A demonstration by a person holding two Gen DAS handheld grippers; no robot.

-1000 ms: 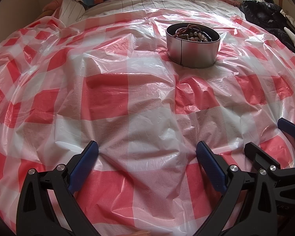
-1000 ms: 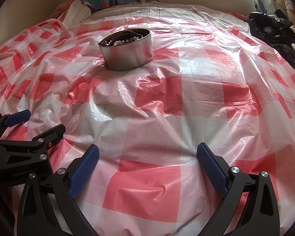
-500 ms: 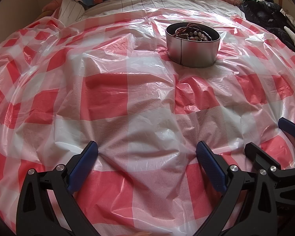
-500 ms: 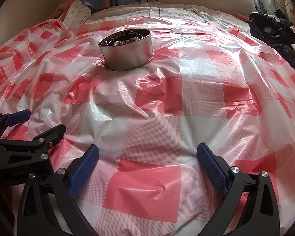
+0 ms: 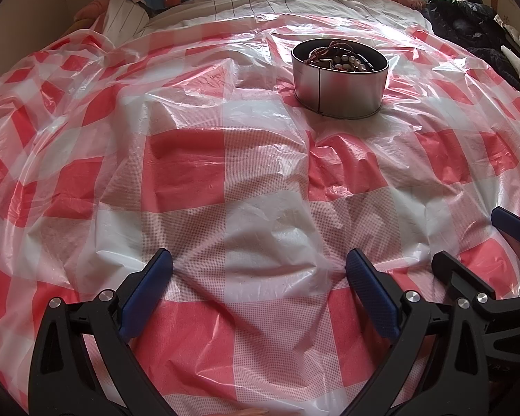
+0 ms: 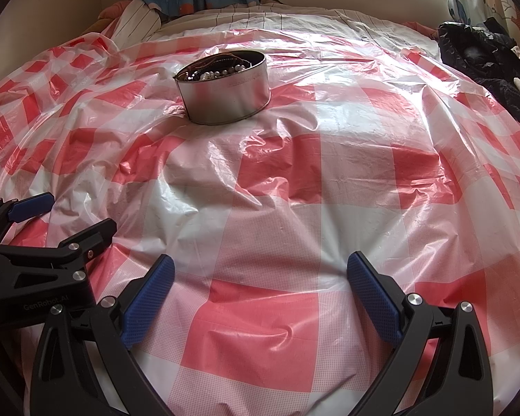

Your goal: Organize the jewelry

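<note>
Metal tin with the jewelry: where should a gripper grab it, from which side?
Grip the metal tin across its upright side wall, coming in low from the front. It stands upright, open-topped, with beads heaped near the rim. Both the left gripper and right gripper are open.

Open run of checked plastic sheet (image 5: 260, 180) on the bed, from both grippers toward 12 o'clock. Sole obstacle on it: round metal tin (image 5: 339, 83) of bead jewelry (image 5: 346, 60). Dark clothing heap (image 6: 485, 66) blocks 2 o'clock edge; pillows (image 6: 135, 17) at 11.

Jewelry-filled round tin (image 6: 225, 98) on checkered plastic sheet (image 6: 294, 208), fingers (image 6: 372, 298) apart.
</note>
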